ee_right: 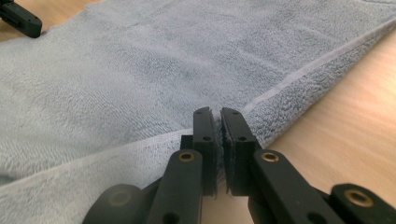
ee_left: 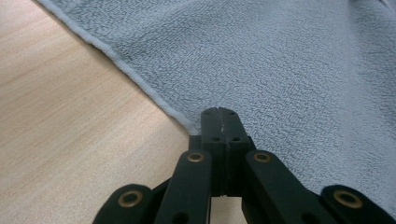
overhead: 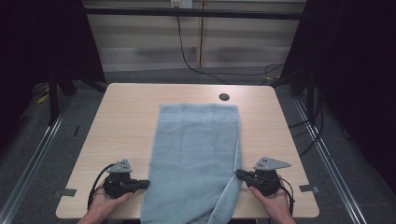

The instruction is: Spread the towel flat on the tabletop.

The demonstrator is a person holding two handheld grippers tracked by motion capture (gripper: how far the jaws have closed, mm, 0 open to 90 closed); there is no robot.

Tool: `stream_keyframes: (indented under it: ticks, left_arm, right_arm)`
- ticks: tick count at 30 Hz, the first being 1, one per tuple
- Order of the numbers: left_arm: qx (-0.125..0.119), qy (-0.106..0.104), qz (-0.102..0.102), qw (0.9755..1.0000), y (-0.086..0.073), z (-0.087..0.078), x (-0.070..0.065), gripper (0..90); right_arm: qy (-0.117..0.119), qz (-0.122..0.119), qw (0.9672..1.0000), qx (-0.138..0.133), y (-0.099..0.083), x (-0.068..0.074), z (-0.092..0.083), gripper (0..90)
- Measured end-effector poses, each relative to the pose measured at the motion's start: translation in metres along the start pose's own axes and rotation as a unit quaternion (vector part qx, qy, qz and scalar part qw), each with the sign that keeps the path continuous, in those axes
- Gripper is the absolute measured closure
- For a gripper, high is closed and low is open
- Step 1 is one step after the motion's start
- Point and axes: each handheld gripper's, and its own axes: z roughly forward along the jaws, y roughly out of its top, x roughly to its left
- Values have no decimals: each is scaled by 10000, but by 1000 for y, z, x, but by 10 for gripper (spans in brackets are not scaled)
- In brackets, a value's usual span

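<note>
A light blue towel (overhead: 196, 154) lies lengthwise down the middle of the wooden table (overhead: 126, 116), its near end hanging over the front edge. My left gripper (overhead: 145, 183) rests at the towel's left hem. In the left gripper view its jaws (ee_left: 220, 112) are pressed fully together over the towel (ee_left: 280, 60), with no cloth seen between them. My right gripper (overhead: 238, 173) is at the right hem, shut on the towel's edge. In the right gripper view a thin strip of cloth sits between the jaws (ee_right: 218, 112), and the towel (ee_right: 116, 84) is creased there. The left gripper (ee_right: 18, 18) shows far off.
A dark round cable hole (overhead: 224, 97) sits in the table behind the towel. Grey tape marks lie near the front corners (overhead: 67, 192) (overhead: 308, 188). Bare wood flanks the towel on both sides. Cables run on the floor beyond the table.
</note>
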Motion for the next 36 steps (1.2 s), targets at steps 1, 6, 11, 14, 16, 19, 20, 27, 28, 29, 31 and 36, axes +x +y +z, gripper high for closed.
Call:
stream_keyframes:
  ticks: [1, 6, 11, 14, 16, 19, 20, 27, 28, 29, 31, 36]
  left_arm:
    - [-6, 9, 9, 10000, 0, 0, 0, 900]
    - [-19, 30, -14, 10000, 1, 1, 0, 900]
    - [11, 32, -39, 10000, 2, 1, 0, 900]
    - [41, 13, -45, 10000, 1, 0, -2, 900]
    - [46, 39, -32, 10000, 0, -1, -3, 895]
    - [-21, -12, -2, 10000, 4, -1, -2, 841]
    - [-236, -57, 37, 9997, 14, -4, -2, 825]
    - [-411, -62, 34, 9991, 56, 14, 10, 741]
    - [-392, -63, 8, 9992, 61, 20, 14, 742]
    - [-364, -42, 11, 9993, 66, 26, 17, 726]
    - [-320, 41, 55, 9995, 73, 37, 23, 716]
    - [-271, 288, 152, 9991, 79, 54, 32, 706]
  right_arm:
    - [-26, -2, 10000, -4, -2, -1, -3, 858]
    - [-96, 71, 9999, 58, -12, -1, -13, 861]
    - [-300, 152, 9988, 345, -26, 2, -23, 853]
    - [-356, 196, 9984, 386, -30, 2, -28, 858]
    - [-541, 249, 9975, 385, -37, -1, -38, 867]
    - [-489, 273, 9983, 151, -35, -4, -42, 805]
    - [-419, 241, 9987, 128, -32, -5, -40, 798]
    - [-60, 104, 9999, 76, -5, -3, -13, 659]
    - [17, 63, 9999, 84, 0, -3, -7, 644]
    - [84, -18, 9999, 131, 9, -5, 6, 611]
    - [108, -28, 9998, 157, 13, -6, 13, 605]
    - [220, -117, 9990, 366, 26, -14, 45, 597]
